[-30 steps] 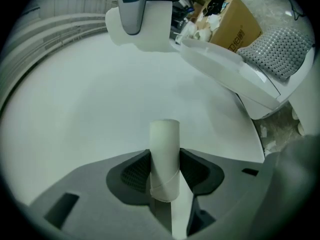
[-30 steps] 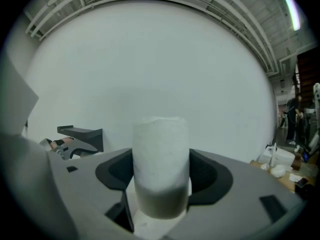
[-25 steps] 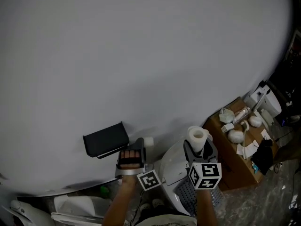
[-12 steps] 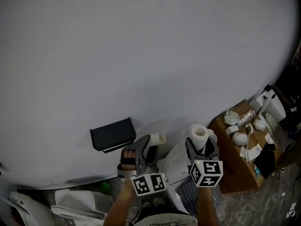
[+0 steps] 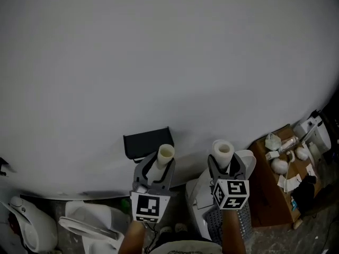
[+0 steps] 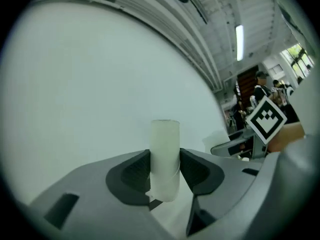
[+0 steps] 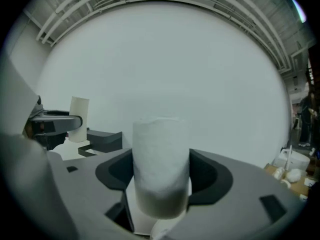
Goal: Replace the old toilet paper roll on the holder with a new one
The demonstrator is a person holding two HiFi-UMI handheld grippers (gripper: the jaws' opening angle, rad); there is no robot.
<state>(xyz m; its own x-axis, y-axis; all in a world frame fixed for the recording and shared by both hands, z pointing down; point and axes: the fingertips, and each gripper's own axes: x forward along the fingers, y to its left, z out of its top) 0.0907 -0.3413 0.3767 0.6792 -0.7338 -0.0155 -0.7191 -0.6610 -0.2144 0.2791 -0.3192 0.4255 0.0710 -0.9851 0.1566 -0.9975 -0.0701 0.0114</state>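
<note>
The black wall holder [image 5: 148,143] hangs on the white wall, with no roll on it; it also shows in the right gripper view [image 7: 104,139]. My left gripper [image 5: 157,168] is shut on the old, nearly bare cardboard roll [image 5: 164,156], held upright just right of and below the holder. Its pads press the tube's sides in the left gripper view [image 6: 164,160]. My right gripper [image 5: 224,166] is shut on the new white toilet paper roll [image 5: 222,153], also upright, to the right [image 7: 161,165].
A white toilet [image 5: 32,227] and white bags [image 5: 92,221] lie at the lower left. A white bin or basket [image 5: 204,194] sits under my right hand. A cardboard box [image 5: 275,189] with bottles and clutter stands at the right.
My left gripper has pulled the old roll off the holder, risen and rolled so the tube now stands upright. The right gripper with the new roll stays at about the same spot in the picture.
</note>
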